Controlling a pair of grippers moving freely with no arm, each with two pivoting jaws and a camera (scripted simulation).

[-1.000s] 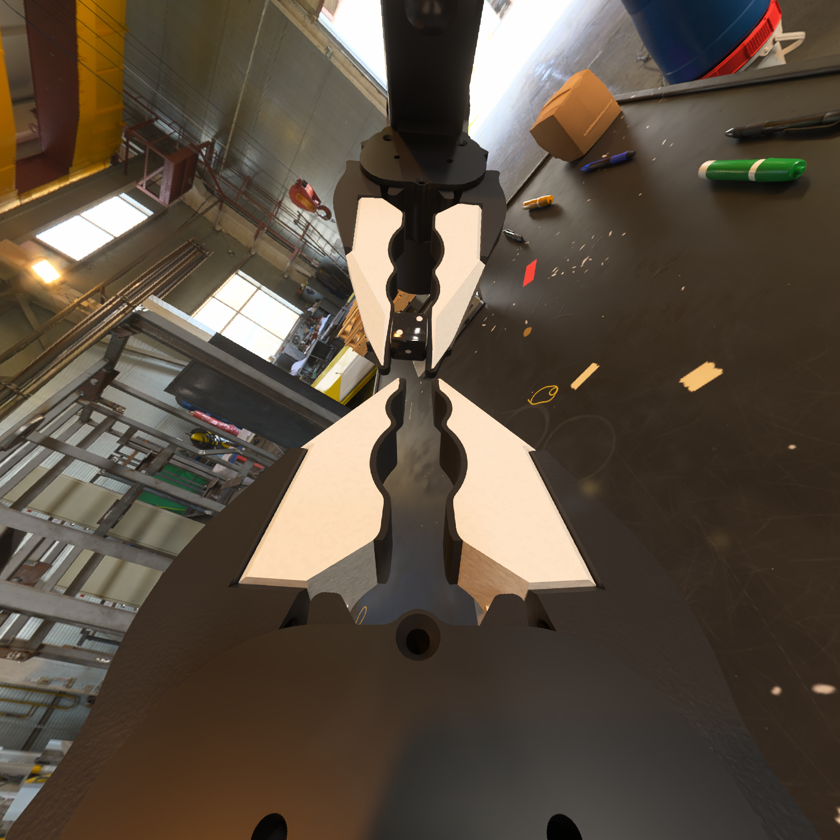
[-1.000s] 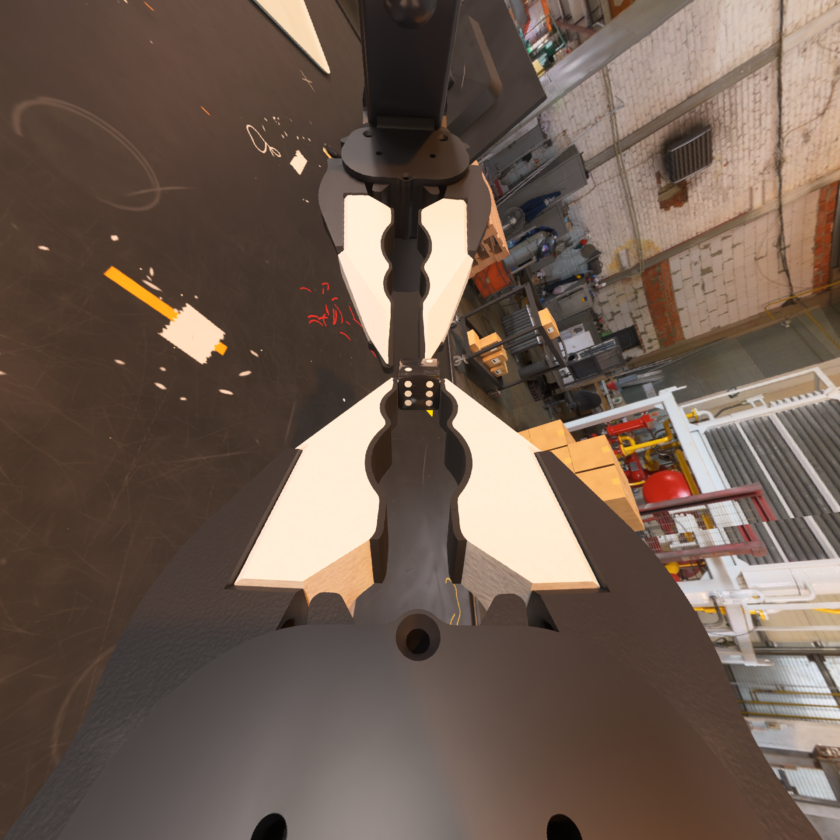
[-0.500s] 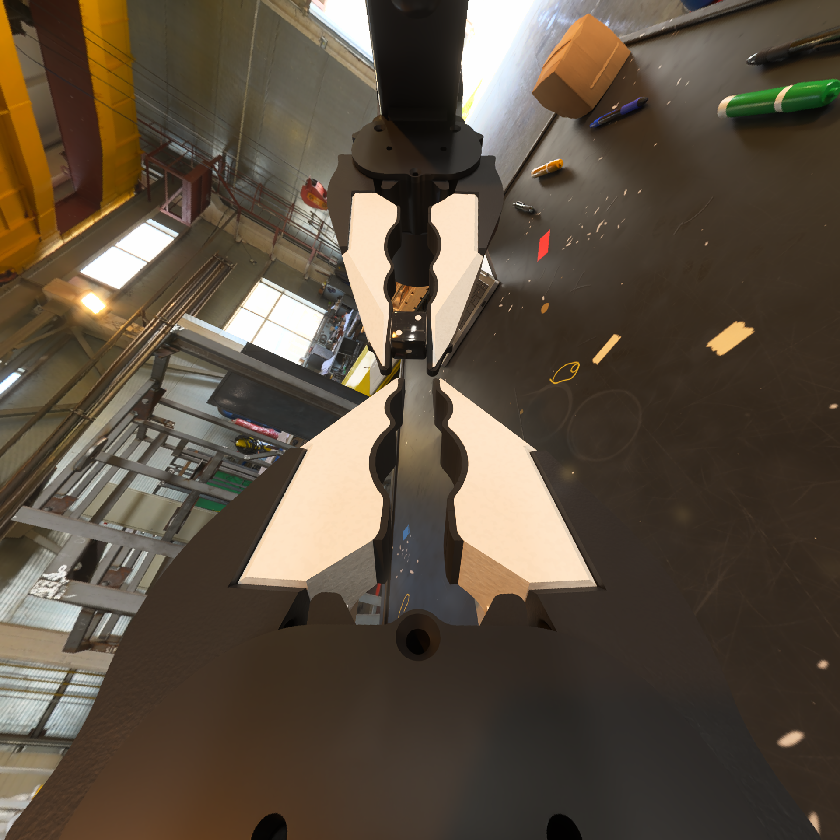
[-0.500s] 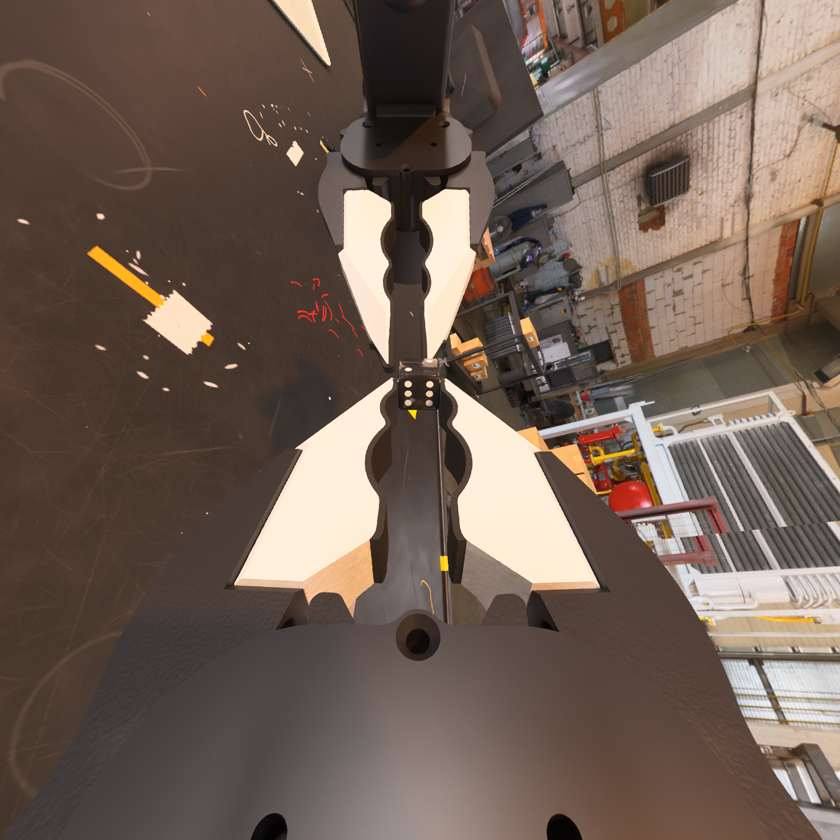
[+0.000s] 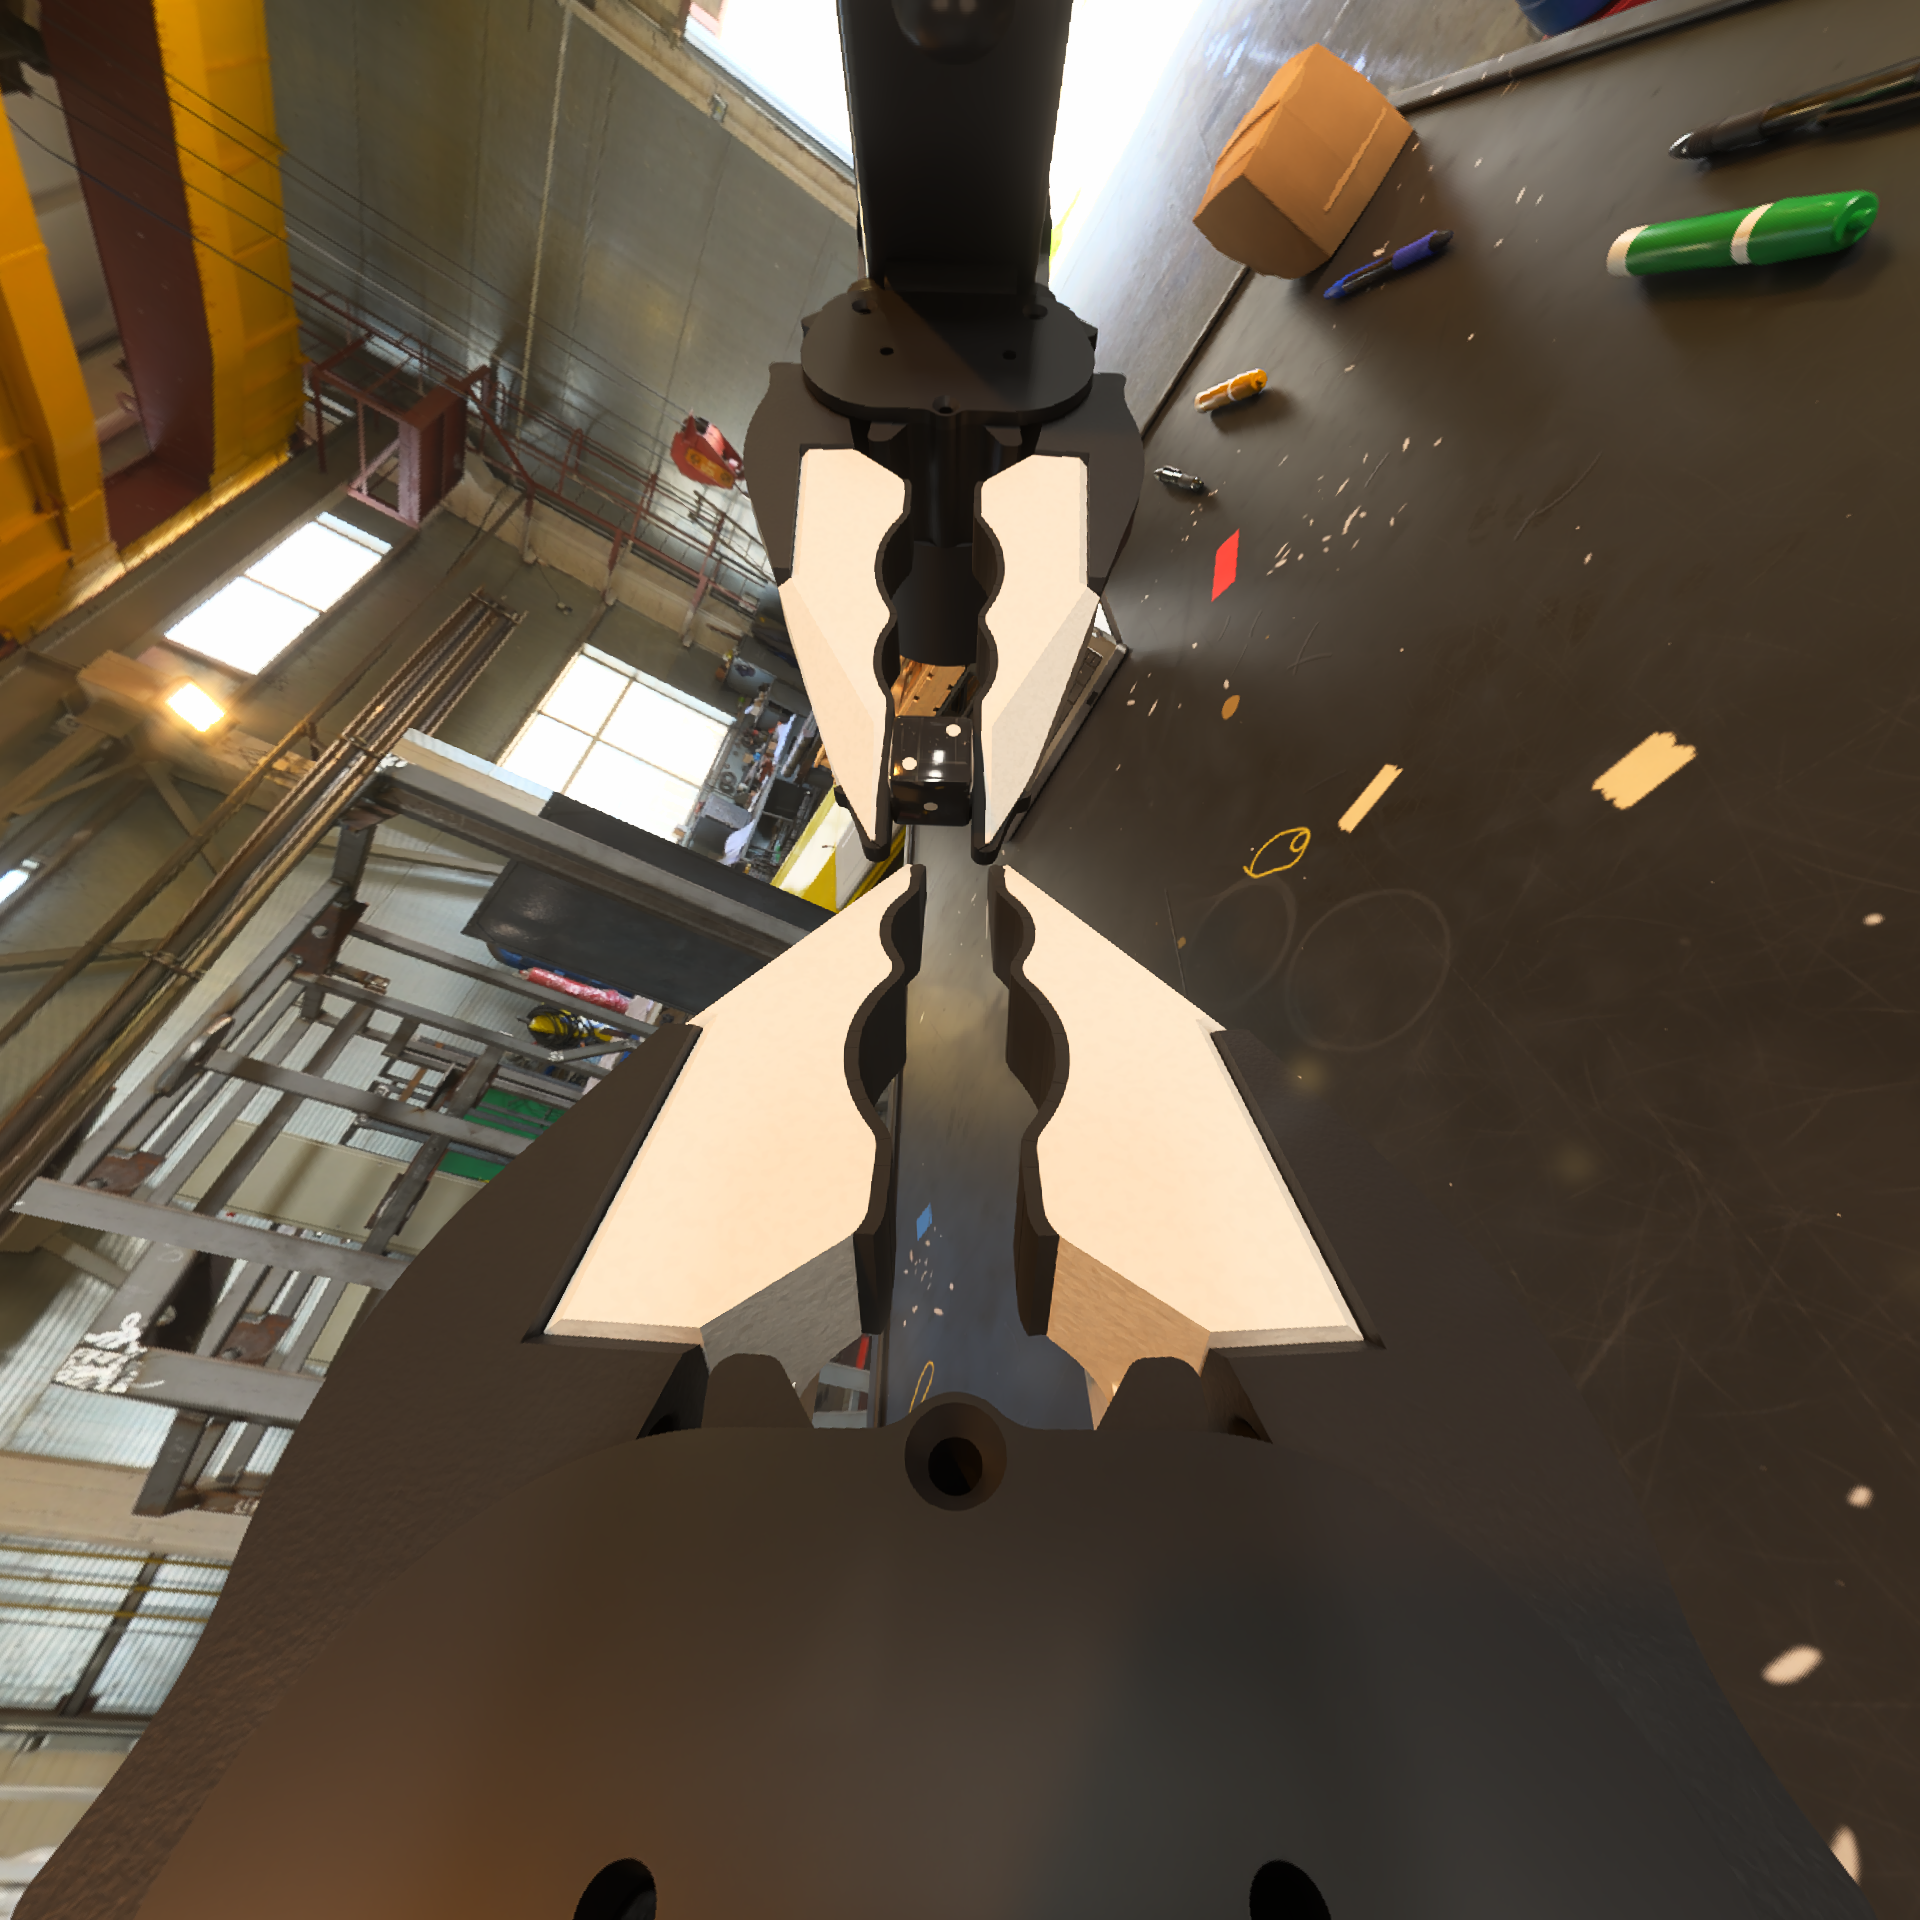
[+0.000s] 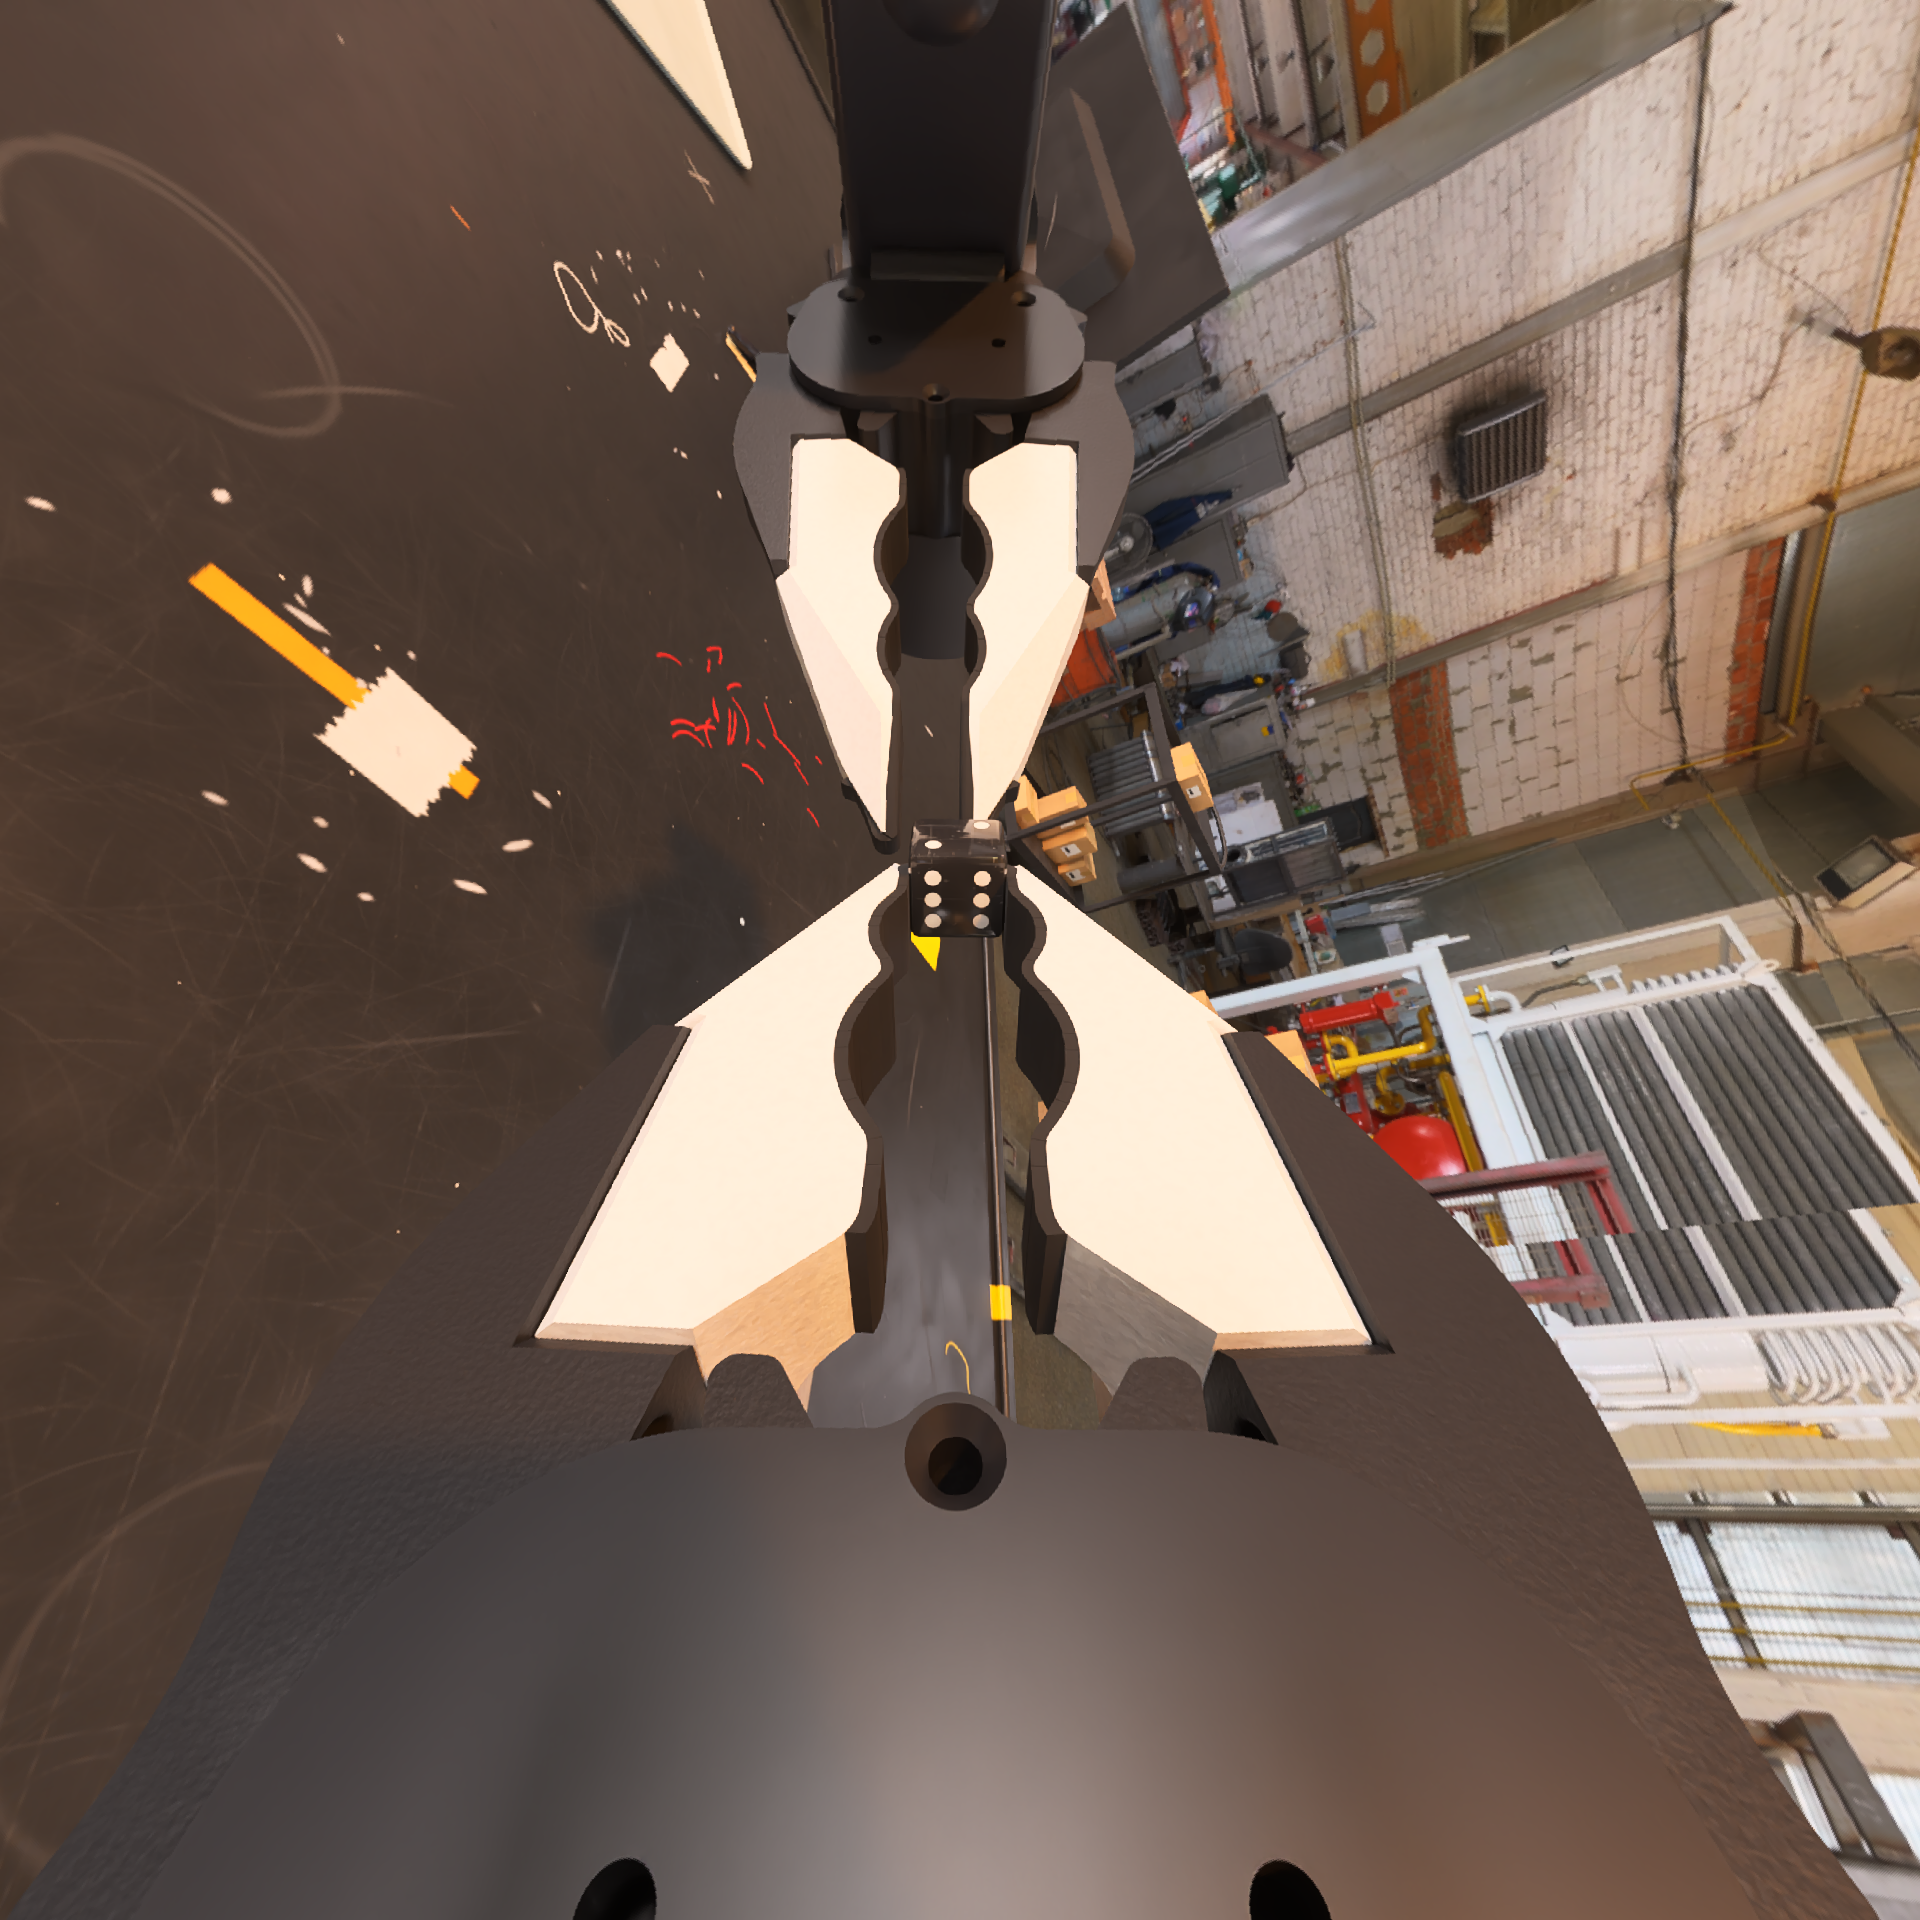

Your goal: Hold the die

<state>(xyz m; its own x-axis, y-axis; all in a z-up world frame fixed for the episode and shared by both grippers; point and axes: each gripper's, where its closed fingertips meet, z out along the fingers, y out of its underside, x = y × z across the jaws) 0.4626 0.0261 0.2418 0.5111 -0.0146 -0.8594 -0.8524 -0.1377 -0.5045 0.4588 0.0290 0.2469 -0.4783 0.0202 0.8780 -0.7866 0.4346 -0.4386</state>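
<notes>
The black die with white pips (image 6: 956,896) sits between the fingertips of my right gripper (image 6: 961,878), which is shut on it above the dark table (image 6: 260,1091). In the left wrist view the die (image 5: 932,769) shows between the far right gripper's tips (image 5: 935,854). My left gripper (image 5: 956,873) faces the right one tip to tip. Its tips stop just short of the die, with a narrow gap and nothing between them. It shows beyond the die in the right wrist view (image 6: 940,821).
On the dark table (image 5: 1558,1091) far off lie a cardboard box (image 5: 1304,156), a green marker (image 5: 1745,234), a blue pen (image 5: 1387,265) and a black pen (image 5: 1797,114). The table edge runs just behind the grippers. A white and orange tape mark (image 6: 395,738) is on the table.
Both grippers have shifted together over the table, keeping their tip-to-tip pose. The die has stayed in the right gripper. A dark shadow now shows on the table beside the fingertips.
</notes>
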